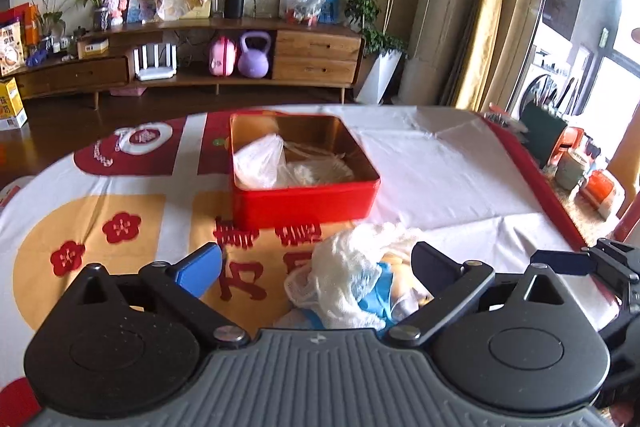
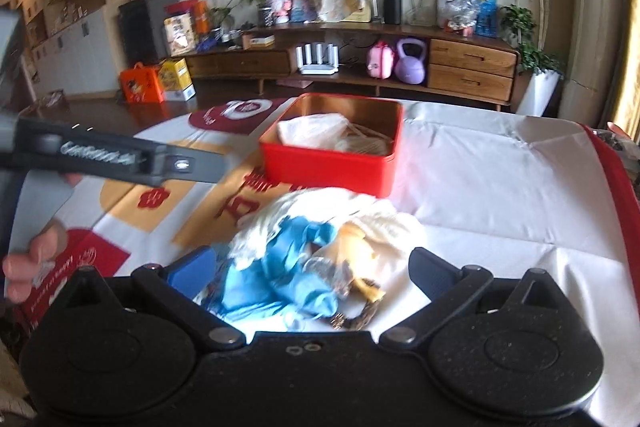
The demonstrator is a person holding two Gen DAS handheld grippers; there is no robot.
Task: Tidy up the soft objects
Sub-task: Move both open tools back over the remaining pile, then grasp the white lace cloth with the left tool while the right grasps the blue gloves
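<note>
A loose pile of soft things lies on the tablecloth: a white mesh cloth (image 1: 352, 267) (image 2: 384, 223), a blue cloth (image 1: 376, 301) (image 2: 276, 271) and something yellow under them. My left gripper (image 1: 316, 267) is open, with its fingers on either side of the pile's near end and no pad pressing on it. My right gripper (image 2: 314, 267) is also open around the same pile. Beyond the pile stands a red tin box (image 1: 304, 205) (image 2: 328, 167) without a lid, holding a white plastic bag (image 1: 260, 159) (image 2: 312, 131) and other pale items.
The table's red-trimmed edge (image 1: 532, 183) runs along the right. A hand (image 2: 36, 259) holds the left gripper's body (image 2: 120, 159) at the left of the right wrist view. Across the floor stand a wooden cabinet (image 1: 316, 59), a purple kettlebell (image 1: 254, 55) and potted plants (image 1: 368, 11).
</note>
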